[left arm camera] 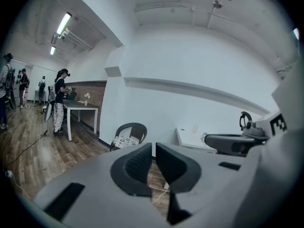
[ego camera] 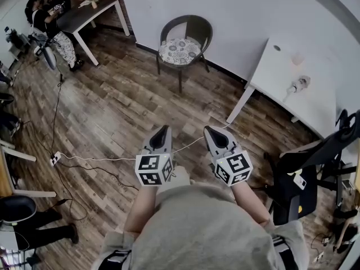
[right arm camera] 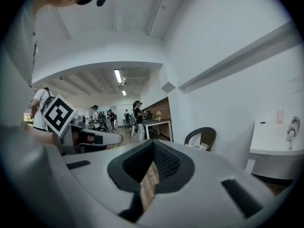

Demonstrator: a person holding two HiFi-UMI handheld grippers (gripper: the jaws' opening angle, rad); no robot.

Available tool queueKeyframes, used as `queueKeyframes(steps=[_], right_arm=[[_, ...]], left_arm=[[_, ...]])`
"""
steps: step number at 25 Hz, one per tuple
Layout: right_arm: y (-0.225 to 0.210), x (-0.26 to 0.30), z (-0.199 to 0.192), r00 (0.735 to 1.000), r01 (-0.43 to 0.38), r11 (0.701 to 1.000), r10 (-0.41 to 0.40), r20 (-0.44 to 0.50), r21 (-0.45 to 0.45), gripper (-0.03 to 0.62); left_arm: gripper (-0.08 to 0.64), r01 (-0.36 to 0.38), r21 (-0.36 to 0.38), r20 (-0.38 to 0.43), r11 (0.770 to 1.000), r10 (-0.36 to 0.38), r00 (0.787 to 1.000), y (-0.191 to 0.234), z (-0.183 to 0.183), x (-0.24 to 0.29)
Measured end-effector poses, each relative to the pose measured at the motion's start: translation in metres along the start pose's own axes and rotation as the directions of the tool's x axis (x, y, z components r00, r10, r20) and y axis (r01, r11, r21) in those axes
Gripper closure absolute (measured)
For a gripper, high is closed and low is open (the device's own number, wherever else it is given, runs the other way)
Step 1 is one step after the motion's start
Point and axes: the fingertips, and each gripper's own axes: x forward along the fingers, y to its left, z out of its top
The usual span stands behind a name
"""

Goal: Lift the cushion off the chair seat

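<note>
The dark wicker chair (ego camera: pixel 185 34) stands against the white wall far ahead, with the patterned round cushion (ego camera: pixel 179 51) flat on its seat. Both grippers are held side by side at waist height, well short of the chair. My left gripper (ego camera: pixel 163 129) is shut and holds nothing. So is my right gripper (ego camera: pixel 208 129), its tips meeting. In the left gripper view the chair (left arm camera: pixel 133 129) and cushion (left arm camera: pixel 124 140) sit small, just left of the shut left gripper (left arm camera: pixel 154 147). In the right gripper view the chair (right arm camera: pixel 203 134) and cushion (right arm camera: pixel 198 146) are right of the right gripper (right arm camera: pixel 153 143).
A white table (ego camera: pixel 284 80) juts from the wall at the right with a small item on it. A grey table (ego camera: pixel 93 11) with a person (ego camera: pixel 53 24) beside it stands at the back left. A white cable (ego camera: pixel 95 158) and power strip (ego camera: pixel 55 158) lie on the wood floor. Black equipment (ego camera: pixel 304 173) stands at the right.
</note>
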Motion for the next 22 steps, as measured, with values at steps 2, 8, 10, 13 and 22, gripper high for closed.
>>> queueKeyframes(steps=[2,8,10,13,22], right_arm=[[0.000,0.001,-0.002,1.000,-0.004,1.000,0.004,-0.004,0.005,0.592],[-0.003,0.011,-0.010,1.000,-0.007,1.000,0.007,-0.021,0.016,0.592],[-0.008,0.017,-0.010,1.000,-0.004,1.000,0.004,-0.023,0.017,0.592],[-0.017,0.032,-0.009,1.000,0.003,1.000,-0.003,-0.022,0.018,0.592],[-0.056,0.104,0.007,0.999,0.024,1.000,-0.024,-0.021,0.008,0.592]], left_arm=[[0.543,0.006,-0.006,0.000,1.000,-0.006,1.000,-0.002,0.000,0.002],[0.509,0.019,-0.024,0.017,1.000,-0.019,1.000,0.002,0.005,0.014],[0.488,0.025,-0.022,0.018,0.999,-0.024,1.000,0.005,0.007,0.022],[0.465,0.027,-0.005,0.021,1.000,-0.027,0.999,0.012,0.011,0.036],[0.416,0.034,0.013,0.034,0.999,-0.034,0.999,0.052,0.037,0.101]])
